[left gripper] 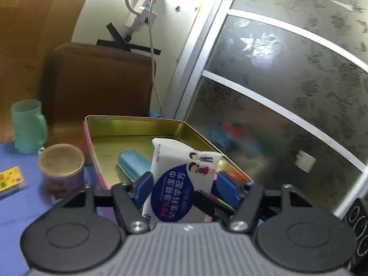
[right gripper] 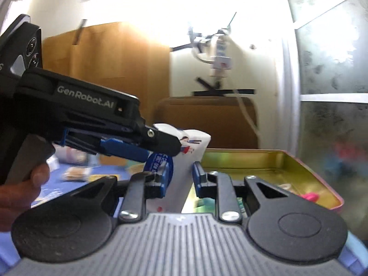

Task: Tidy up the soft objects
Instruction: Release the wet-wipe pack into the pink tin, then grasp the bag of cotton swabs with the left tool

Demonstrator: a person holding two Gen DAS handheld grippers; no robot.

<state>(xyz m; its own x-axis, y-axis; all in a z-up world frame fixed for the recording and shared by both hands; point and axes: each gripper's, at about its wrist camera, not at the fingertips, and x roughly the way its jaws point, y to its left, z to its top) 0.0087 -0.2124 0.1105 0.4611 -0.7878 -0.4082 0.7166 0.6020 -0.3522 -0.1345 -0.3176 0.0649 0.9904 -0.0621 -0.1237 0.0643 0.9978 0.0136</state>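
We clamp the wipes [left gripper: 181, 179] in our left gripper [left gripper: 182, 184], tin [left gripper: 138, 124] at twelve o'clock, ready to drop; right gripper [right gripper: 178, 176] brackets the pack, grip uncertain.

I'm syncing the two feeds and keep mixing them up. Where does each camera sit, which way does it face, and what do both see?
Left wrist: on the left gripper, facing the tin and glass door; shows its own jaws shut on the wipes pack.
Right wrist: on the right gripper, facing the tin and wall; shows its jaws around the pack, the left gripper and a hand.
Shared: pack, tin, brown chair, taped cable.
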